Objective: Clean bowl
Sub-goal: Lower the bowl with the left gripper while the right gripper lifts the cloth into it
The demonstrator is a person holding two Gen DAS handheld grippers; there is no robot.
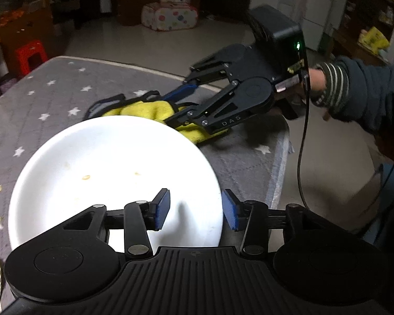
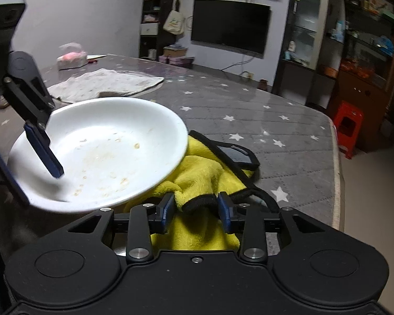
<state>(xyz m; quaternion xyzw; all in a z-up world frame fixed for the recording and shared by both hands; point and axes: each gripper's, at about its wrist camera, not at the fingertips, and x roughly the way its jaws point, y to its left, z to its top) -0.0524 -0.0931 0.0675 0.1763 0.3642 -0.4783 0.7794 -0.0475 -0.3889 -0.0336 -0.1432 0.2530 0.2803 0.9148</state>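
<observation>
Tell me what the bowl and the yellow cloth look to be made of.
Bowl: probably glazed ceramic, possibly melamine; smooth white surface with a glossy sheen, crumbs and smears sitting on top of it. Yellow cloth: looks like plush microfibre or fleece; fuzzy matte pile, soft folds, a stitched black edge binding.

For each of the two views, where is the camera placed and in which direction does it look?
Left wrist: sits behind the left claw, looking across the white bowl toward the right claw and the person's sleeve.
Right wrist: sits behind the right claw, looking over the yellow cloth and table toward a television; the left claw shows.
Both share bowl, cloth, table.
</observation>
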